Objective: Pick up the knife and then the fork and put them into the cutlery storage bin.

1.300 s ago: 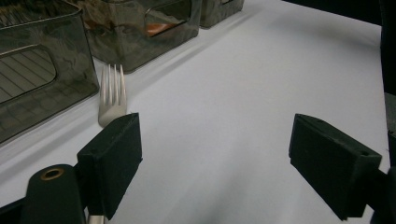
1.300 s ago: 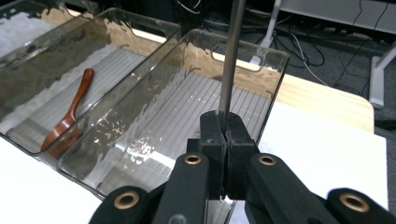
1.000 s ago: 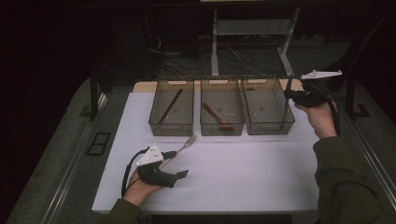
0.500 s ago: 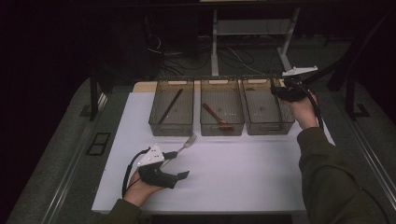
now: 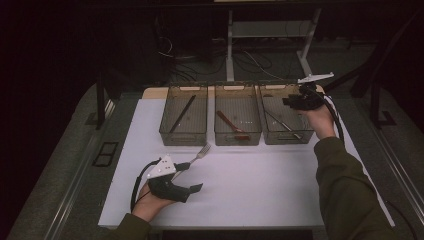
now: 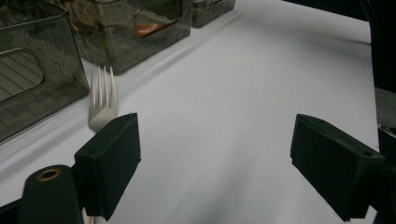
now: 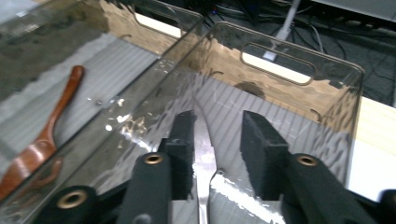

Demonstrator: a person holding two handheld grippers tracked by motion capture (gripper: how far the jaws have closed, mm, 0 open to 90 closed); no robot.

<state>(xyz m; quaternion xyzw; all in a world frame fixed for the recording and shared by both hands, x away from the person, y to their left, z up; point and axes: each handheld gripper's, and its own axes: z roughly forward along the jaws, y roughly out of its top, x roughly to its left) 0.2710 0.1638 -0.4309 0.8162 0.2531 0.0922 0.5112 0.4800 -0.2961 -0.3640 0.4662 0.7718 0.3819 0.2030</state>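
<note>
The right gripper (image 5: 290, 101) hangs over the right bin (image 5: 286, 120), and a knife (image 7: 204, 163) lies between its jaws, its blade close against the left pad while the right pad stands clear of it; the jaws have just been opening, so the knife is no longer clamped. In the high view the knife (image 5: 282, 123) lies slantwise on the bin's floor. The left gripper (image 5: 192, 175) rests on the white sheet (image 5: 260, 185) with its jaws wide apart and nothing between them, and a fork (image 6: 102, 100) lies just beside its left pad, tines toward the bins. The middle bin (image 5: 237, 121) holds a wooden spoon (image 7: 39, 144); the left bin (image 5: 183, 115) holds a dark stick. The room behind is dark, with cables on the floor. The right forearm reaches forward along the table's right side, hand raised at the bin's rim; the left hand lies low near the front edge.
</note>
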